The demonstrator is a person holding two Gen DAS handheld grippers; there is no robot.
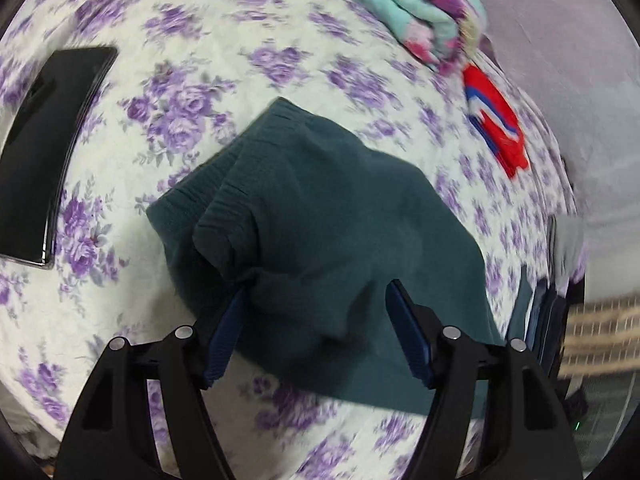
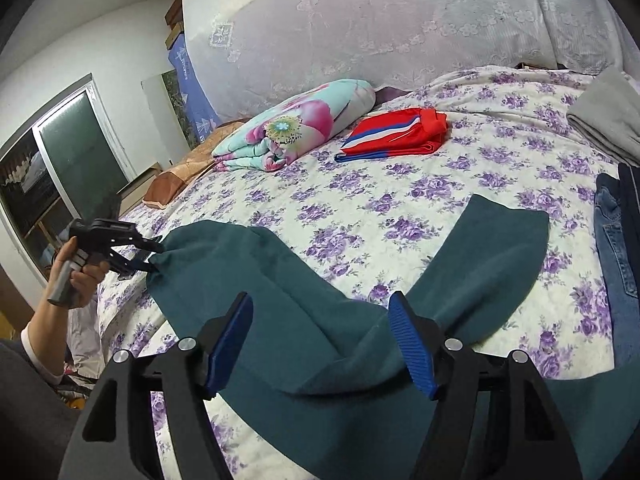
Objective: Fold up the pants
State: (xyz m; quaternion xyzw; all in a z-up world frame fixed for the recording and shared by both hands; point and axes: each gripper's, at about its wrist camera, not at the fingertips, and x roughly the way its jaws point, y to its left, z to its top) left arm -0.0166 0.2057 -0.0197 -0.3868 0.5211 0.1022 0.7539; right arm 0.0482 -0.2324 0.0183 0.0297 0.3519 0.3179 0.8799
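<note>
The dark teal pants (image 2: 312,320) lie on the bed (image 2: 400,200), over its purple-flowered cover, with the ribbed waistband (image 1: 224,196) bunched at one end and a leg end (image 2: 504,240) spread flat at the other.

In the left wrist view, the left tool (image 1: 316,292) hangs over the waistband end with its blue pads well apart. The left pad touches a gathered fold of the cloth; the right pad sits above the fabric, so the cloth lies between the pads without being pinched. In the right wrist view, the same tool (image 2: 154,256) shows at the far left, in the person's hand (image 2: 80,276), tips at the bunched edge of the pants.

The right tool (image 2: 320,312) stands wide above the middle of the pants, where the cloth folds over; fabric lies below and between its pads, not clamped.

Further up the bed are a folded flowered blanket (image 2: 296,128) and a folded red garment (image 2: 396,132) with blue and white stripes. Jeans (image 2: 612,248) lie at the right edge, and a black phone (image 1: 52,152) rests on the cover left of the waistband.
</note>
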